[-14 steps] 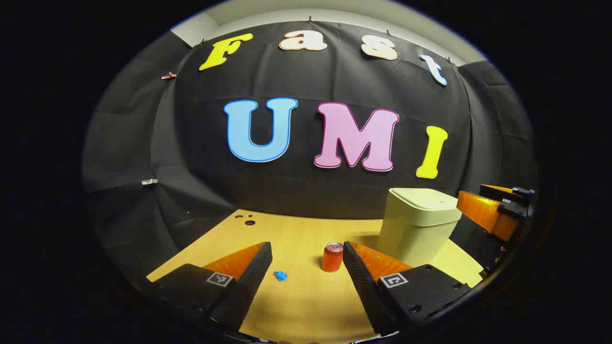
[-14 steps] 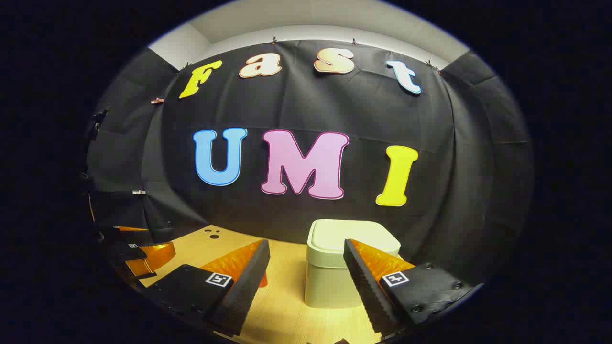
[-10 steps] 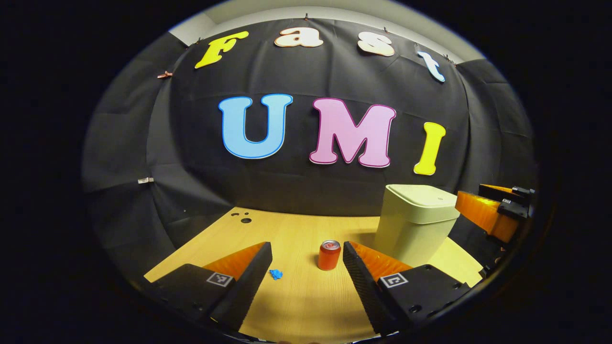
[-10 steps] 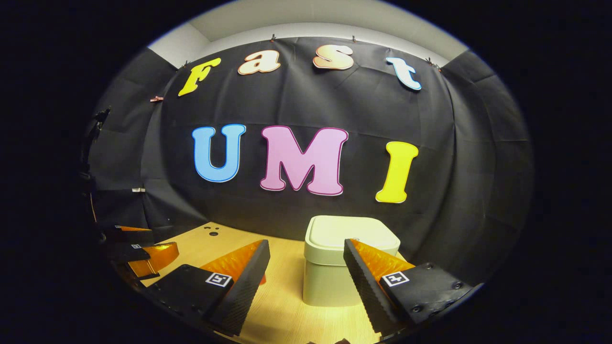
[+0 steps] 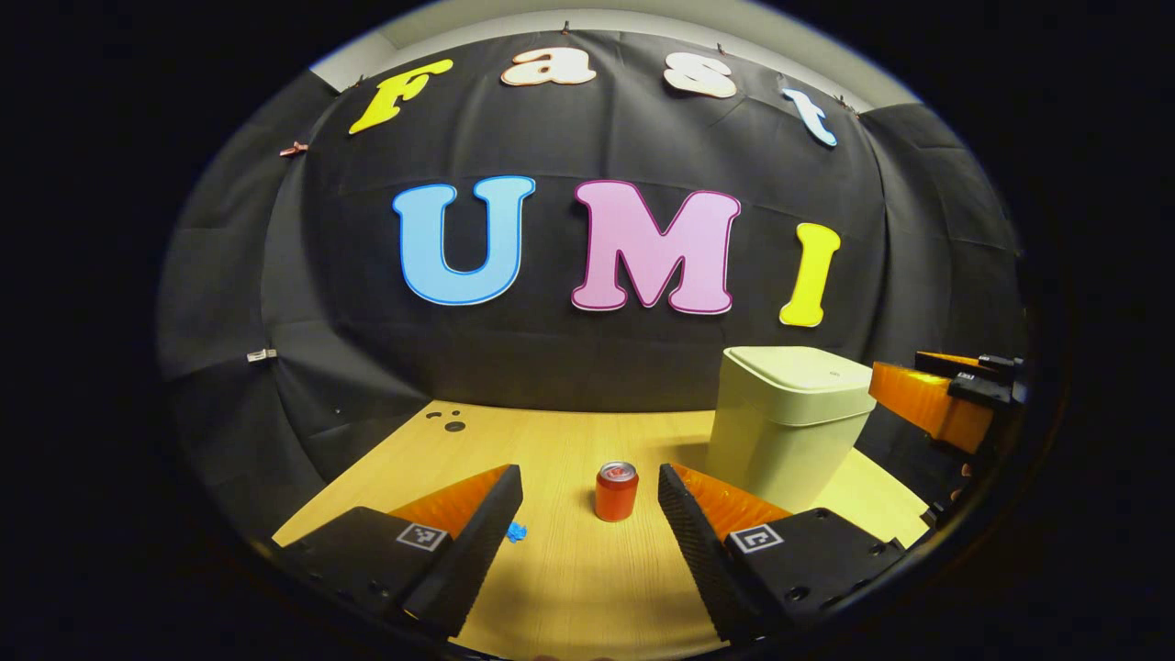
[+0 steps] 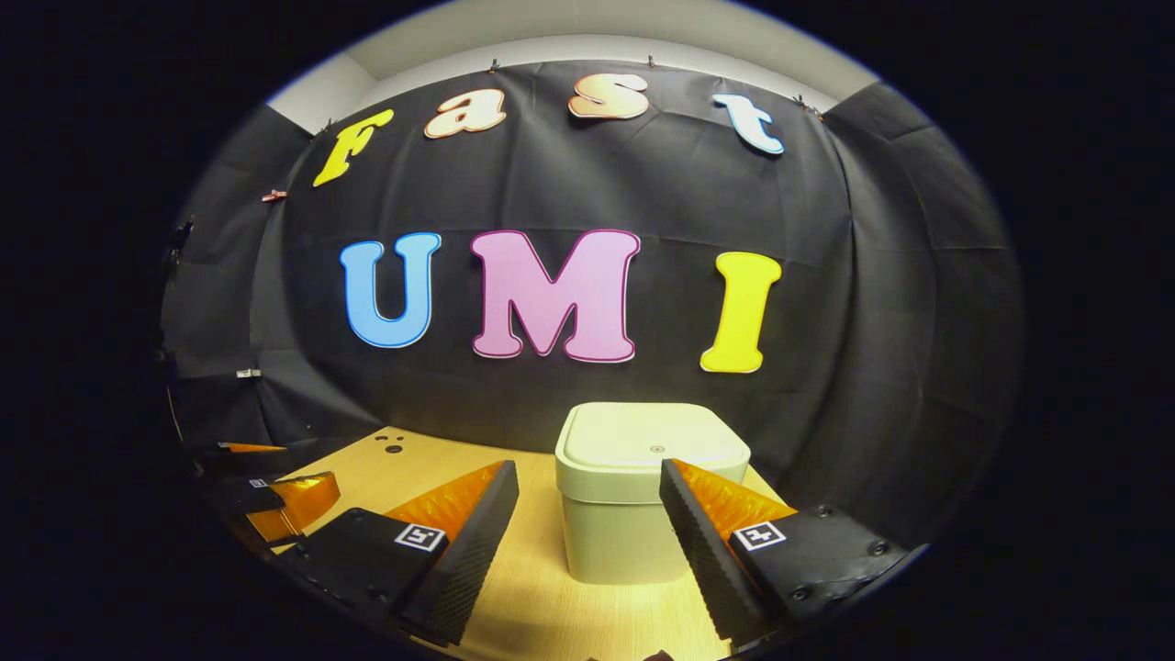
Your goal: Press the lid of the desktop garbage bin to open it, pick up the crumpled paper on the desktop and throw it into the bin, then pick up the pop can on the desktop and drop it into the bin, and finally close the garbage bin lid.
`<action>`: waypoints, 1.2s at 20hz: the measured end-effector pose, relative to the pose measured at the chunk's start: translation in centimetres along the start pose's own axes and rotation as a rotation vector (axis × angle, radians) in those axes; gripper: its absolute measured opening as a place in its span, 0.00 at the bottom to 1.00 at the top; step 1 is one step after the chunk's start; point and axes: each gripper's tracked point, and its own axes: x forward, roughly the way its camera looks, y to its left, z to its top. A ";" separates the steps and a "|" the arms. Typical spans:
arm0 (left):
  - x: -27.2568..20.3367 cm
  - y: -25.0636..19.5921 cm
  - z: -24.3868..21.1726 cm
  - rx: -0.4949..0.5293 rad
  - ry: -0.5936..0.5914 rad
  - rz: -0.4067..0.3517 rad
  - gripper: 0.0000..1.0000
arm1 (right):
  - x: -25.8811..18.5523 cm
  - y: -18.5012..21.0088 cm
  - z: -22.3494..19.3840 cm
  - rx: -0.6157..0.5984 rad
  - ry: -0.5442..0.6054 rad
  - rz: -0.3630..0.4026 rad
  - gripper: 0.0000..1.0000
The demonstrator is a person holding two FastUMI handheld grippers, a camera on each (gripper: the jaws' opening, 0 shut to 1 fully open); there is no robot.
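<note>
Wooden desktop (image 5: 569, 588) with the closed bin (image 6: 643, 491) as landmark: can (image 5: 616, 491) left of it, paper (image 5: 516, 532) farther left; left gripper (image 5: 587, 551) and right gripper (image 6: 587, 542) hover short of it, jaws apart, empty.

the crumpled paper (image 5: 516, 532) is partly hidden behind the left gripper's finger (image 5: 468, 542). the right gripper (image 5: 950, 404) is cut off at the left gripper view's edge.
</note>
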 end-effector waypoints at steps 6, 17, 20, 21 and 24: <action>0.5 -0.5 -0.4 0.026 0.011 -0.016 0.96 | 0.3 -0.3 -0.7 -0.002 0.018 -0.009 0.97; 1.6 0.0 -1.8 -0.008 0.053 -0.027 0.96 | 1.0 0.1 -1.0 -0.003 0.020 -0.012 0.97; 2.2 0.1 -2.0 0.006 0.056 -0.023 0.96 | 1.3 0.4 -0.9 -0.012 0.018 -0.011 0.95; 2.2 0.1 -2.1 0.018 0.055 -0.025 0.96 | 1.4 0.4 -0.9 -0.012 0.018 -0.010 0.83; 2.8 -0.1 -1.8 0.037 0.050 -0.039 0.96 | 1.6 0.6 -0.7 -0.018 0.013 -0.010 0.72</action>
